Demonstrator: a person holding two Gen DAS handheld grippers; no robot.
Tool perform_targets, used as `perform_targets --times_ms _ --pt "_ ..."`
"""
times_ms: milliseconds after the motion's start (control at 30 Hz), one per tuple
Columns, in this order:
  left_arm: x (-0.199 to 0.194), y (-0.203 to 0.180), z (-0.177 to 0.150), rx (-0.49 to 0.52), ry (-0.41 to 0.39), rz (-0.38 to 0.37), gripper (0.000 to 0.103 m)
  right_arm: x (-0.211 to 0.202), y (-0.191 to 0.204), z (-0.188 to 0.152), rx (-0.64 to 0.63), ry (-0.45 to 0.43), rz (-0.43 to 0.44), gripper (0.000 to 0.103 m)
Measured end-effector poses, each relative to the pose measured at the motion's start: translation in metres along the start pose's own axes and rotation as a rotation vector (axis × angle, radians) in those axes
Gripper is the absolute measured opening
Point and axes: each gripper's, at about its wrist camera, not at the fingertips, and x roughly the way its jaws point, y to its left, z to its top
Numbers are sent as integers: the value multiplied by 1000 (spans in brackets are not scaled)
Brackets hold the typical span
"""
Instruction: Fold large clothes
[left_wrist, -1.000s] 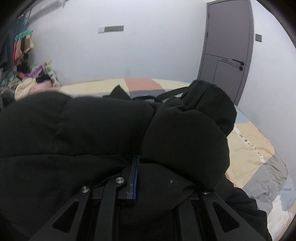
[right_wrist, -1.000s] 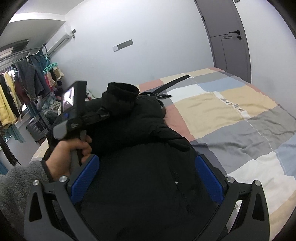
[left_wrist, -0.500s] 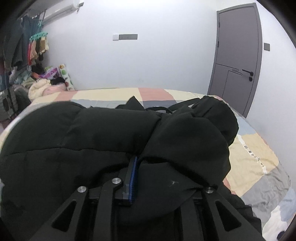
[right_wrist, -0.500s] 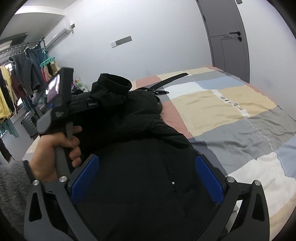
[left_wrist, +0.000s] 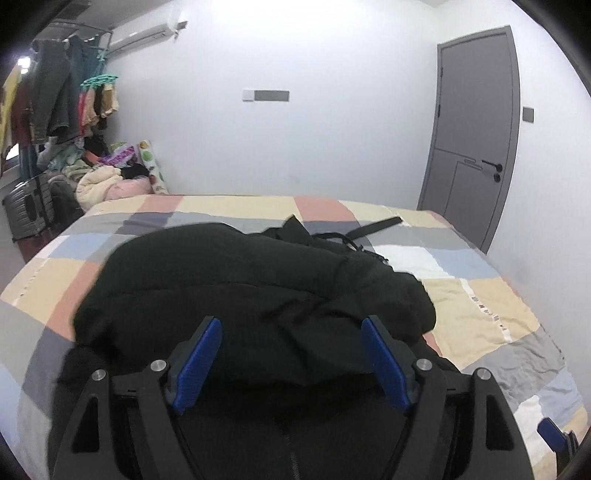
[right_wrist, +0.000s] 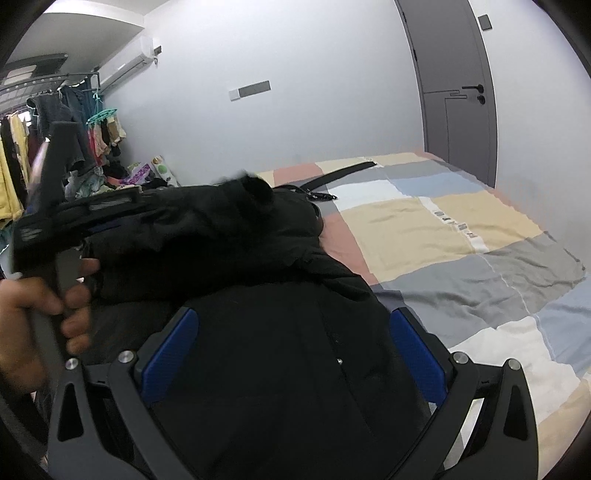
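A large black padded jacket lies on the patchwork bed, one sleeve folded across its body. My left gripper is open just above the folded sleeve, its blue pads apart and empty. My right gripper is open over the jacket's lower part, holding nothing. In the right wrist view the left gripper's body and the hand holding it show at the left, above the sleeve.
The bed's patchwork cover lies bare to the right of the jacket. A black strap lies beyond the collar. A clothes rack and a pile of laundry stand at the far left. A grey door is at the right.
My left gripper has opened and let go of the sleeve, which now lies on the jacket. It has drawn back and up. My right gripper has stayed open over the jacket.
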Motion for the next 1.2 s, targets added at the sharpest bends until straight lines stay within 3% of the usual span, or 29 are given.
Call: perform_targets --times_ms 433,667,900,967,1200 --pt "-165 64 17 -56 -126 30 78 -21 20 4 -74 -42 7 103" --pt "-220 87 2 -69 -122 11 78 -46 37 7 -111 -68 19 103" --pt "-244 110 -46 -94 -120 -28 78 -64 44 3 -117 -50 31 103" --pt "-243 118 -62 -92 -131 -21 78 -66 47 2 -115 -48 30 103" --pt "-219 156 -100 -186 -52 -13 78 -73 60 -5 -192 -40 4 103"
